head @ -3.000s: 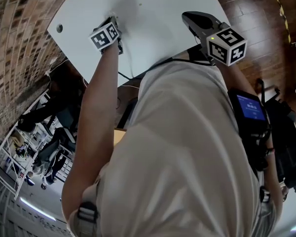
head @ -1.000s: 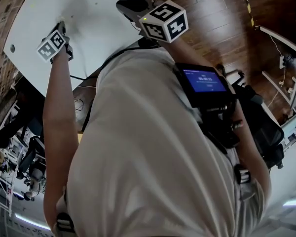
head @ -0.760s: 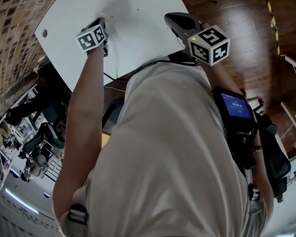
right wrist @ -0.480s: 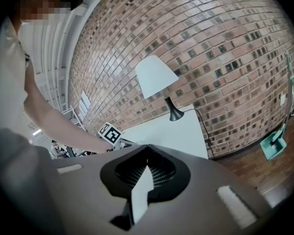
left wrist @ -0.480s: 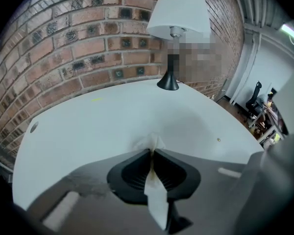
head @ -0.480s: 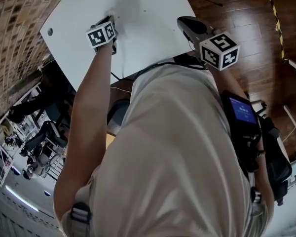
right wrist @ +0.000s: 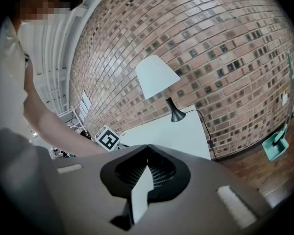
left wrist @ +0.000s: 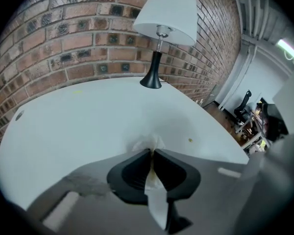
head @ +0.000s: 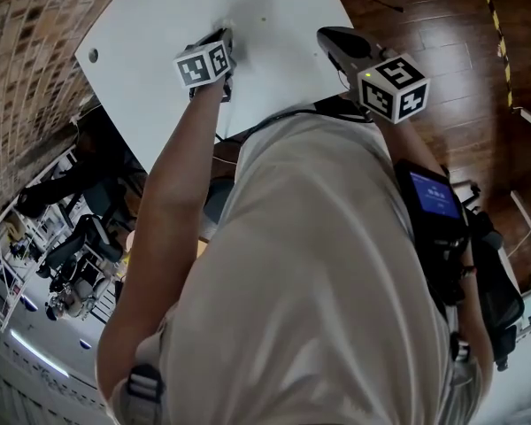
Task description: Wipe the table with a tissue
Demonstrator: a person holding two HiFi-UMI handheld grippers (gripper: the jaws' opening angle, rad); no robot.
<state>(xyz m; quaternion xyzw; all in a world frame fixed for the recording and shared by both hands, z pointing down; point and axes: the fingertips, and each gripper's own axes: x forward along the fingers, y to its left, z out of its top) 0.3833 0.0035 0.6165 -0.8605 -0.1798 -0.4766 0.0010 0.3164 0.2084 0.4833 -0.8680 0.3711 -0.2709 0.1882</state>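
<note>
With the left claw (left wrist: pixel 152 152) clamped on the tissue (left wrist: pixel 148 143), which seems to be brushing the table (left wrist: pixel 83 116) at its twelve o'clock tip, we are aiming to press evenly toward the speck (left wrist: pixel 190 140) at three o'clock, while the right claw (right wrist: pixel 147 148) is idling, closed and empty.

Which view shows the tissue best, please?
The left gripper view: the tissue is pinched in the left hand-held gripper, against the table. The head view mostly hides it behind that gripper; the right gripper view misses it.
</note>
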